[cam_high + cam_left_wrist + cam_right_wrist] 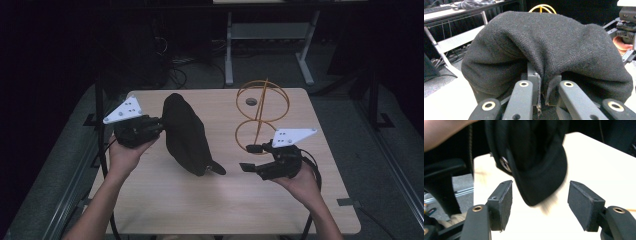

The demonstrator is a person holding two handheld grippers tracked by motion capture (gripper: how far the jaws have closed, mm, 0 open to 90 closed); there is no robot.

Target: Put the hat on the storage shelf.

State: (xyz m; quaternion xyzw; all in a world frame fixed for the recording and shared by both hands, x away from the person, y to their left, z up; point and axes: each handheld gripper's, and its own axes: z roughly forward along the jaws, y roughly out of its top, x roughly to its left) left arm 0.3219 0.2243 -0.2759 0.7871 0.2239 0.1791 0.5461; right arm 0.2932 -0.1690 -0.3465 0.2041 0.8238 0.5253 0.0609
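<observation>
Above the pale wooden bench (165, 200), the left tongs (159, 125) were clamped fully on the back edge of a black wool flat cap with a short peak (186, 134), holding it hanging so the peak pointed down toward the right side. The right tongs (250, 157) stood partly open and gripped nothing, the jaws aimed at the peak (541, 187), apparently to take it as a second hold. A yellow wire stand of two hoops (260, 115) stood behind, just beyond the right tongs.
</observation>
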